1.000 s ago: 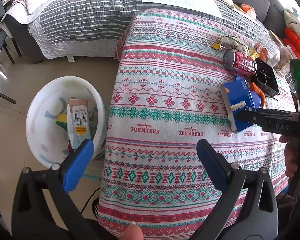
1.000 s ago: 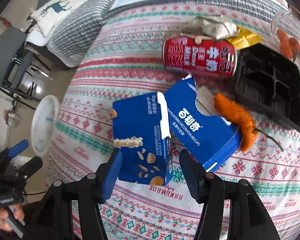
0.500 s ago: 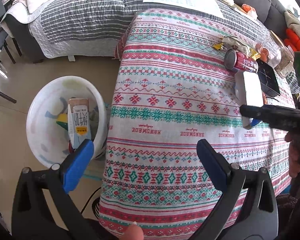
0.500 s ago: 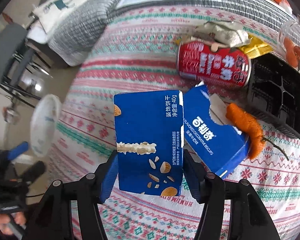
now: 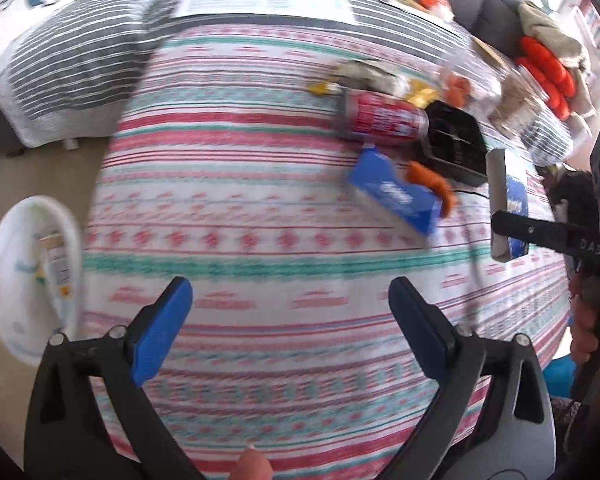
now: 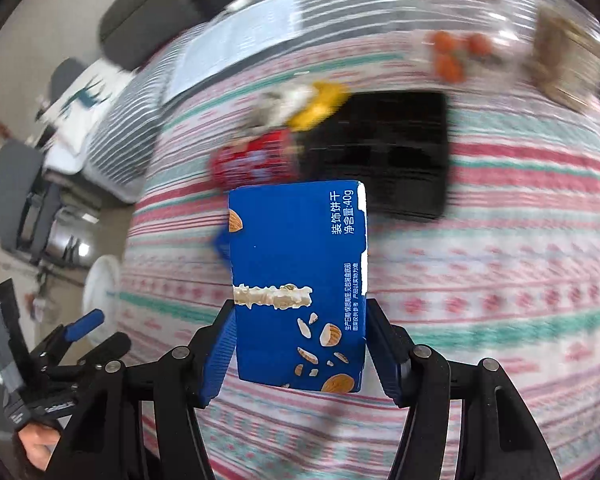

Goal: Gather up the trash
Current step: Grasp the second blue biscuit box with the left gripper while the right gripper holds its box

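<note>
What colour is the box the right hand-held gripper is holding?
Blue, printed with almonds and white text. The box shows best in the right wrist view.

A table covered by a patterned cloth (image 5: 260,216) in red, green and white bands. Lying on it: a red can (image 5: 384,120) on its side, a black tray (image 5: 454,142), a blue box (image 5: 392,194) and crumpled wrappers (image 5: 364,76), grouped closely together
</note>
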Motion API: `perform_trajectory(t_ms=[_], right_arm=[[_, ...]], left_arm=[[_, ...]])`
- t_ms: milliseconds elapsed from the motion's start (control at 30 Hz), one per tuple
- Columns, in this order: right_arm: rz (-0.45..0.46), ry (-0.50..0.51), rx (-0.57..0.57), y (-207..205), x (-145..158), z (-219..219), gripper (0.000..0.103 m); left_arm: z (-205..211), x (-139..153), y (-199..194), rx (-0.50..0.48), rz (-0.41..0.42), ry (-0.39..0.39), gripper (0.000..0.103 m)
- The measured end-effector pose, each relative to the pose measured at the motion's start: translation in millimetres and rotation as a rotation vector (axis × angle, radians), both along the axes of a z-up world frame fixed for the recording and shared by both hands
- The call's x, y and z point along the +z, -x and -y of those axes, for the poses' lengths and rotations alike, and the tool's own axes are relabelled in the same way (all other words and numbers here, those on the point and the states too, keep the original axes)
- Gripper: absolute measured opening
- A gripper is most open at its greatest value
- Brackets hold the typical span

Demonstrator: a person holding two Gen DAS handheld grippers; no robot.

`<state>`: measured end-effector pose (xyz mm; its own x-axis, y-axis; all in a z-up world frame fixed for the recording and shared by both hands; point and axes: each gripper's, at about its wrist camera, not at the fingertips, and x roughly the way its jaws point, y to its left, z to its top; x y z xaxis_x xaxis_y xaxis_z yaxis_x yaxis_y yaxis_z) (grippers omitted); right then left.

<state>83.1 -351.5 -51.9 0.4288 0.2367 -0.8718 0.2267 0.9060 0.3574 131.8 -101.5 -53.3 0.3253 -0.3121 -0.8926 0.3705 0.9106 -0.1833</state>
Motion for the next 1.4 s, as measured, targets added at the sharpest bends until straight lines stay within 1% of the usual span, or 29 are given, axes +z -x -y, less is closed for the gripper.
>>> perform_trajectory(t_ms=[100, 167, 267, 400, 500, 567, 600, 667, 733, 800, 833, 867, 900, 933, 967, 1033, 1200, 1400], right_arm=[[-0.018, 0.017, -0.052, 16, -3, 28, 0.063], [-0.025, 0.026, -0.076, 24, -5, 37, 0.063], [-0.041, 0.036, -0.108, 35, -9, 56, 0.063], [-0.038, 0.036, -0.139, 43, -8, 76, 0.063], [-0.042, 0.045, -0.155, 49, -9, 92, 0.063], [-0.048, 0.051, -0.154, 50, -12, 97, 0.063], [-0.05, 0.053, -0.152, 51, -12, 99, 0.063], [-0.049, 0.058, -0.148, 53, -12, 102, 0.063], [-0.044, 0.06, -0.147, 54, -11, 103, 0.063], [-0.041, 0.059, -0.149, 57, -10, 106, 0.063], [-0.041, 0.058, -0.15, 59, -10, 107, 0.063], [-0.041, 0.058, -0.152, 59, -10, 108, 0.063], [-0.042, 0.059, -0.153, 60, -10, 108, 0.063], [-0.042, 0.06, -0.154, 60, -11, 107, 0.063], [-0.043, 0.061, -0.154, 61, -10, 107, 0.063], [-0.041, 0.062, -0.155, 59, -10, 105, 0.063], [-0.031, 0.063, -0.149, 54, -5, 94, 0.063], [-0.008, 0.067, -0.118, 47, 6, 68, 0.063]], left_arm=[[26, -8, -6, -0.023, -0.016, 0.018, 0.098], [39, -14, -12, 0.002, -0.042, 0.042, 0.097], [55, -19, -21, 0.061, -0.051, 0.055, 0.096], [77, -24, -33, 0.155, -0.039, 0.051, 0.095], [88, -29, -39, 0.221, -0.021, 0.035, 0.089], [93, -33, -41, 0.258, -0.004, 0.003, 0.083], [96, -37, -43, 0.279, -0.001, -0.012, 0.082], [99, -43, -45, 0.306, -0.004, -0.016, 0.081], [101, -45, -47, 0.328, 0.02, -0.015, 0.081], [107, -47, -52, 0.319, 0.029, -0.034, 0.08], [109, -48, -53, 0.306, 0.041, -0.057, 0.076], [111, -48, -54, 0.301, 0.051, -0.071, 0.068], [111, -47, -54, 0.29, 0.063, -0.081, 0.064], [110, -46, -54, 0.278, 0.065, -0.079, 0.056], [109, -45, -53, 0.272, 0.065, -0.079, 0.054], [103, -44, -51, 0.246, 0.039, -0.062, 0.054], [86, -37, -40, 0.202, 0.014, -0.049, 0.054], [61, -23, -22, 0.156, 0.027, -0.056, 0.054]])
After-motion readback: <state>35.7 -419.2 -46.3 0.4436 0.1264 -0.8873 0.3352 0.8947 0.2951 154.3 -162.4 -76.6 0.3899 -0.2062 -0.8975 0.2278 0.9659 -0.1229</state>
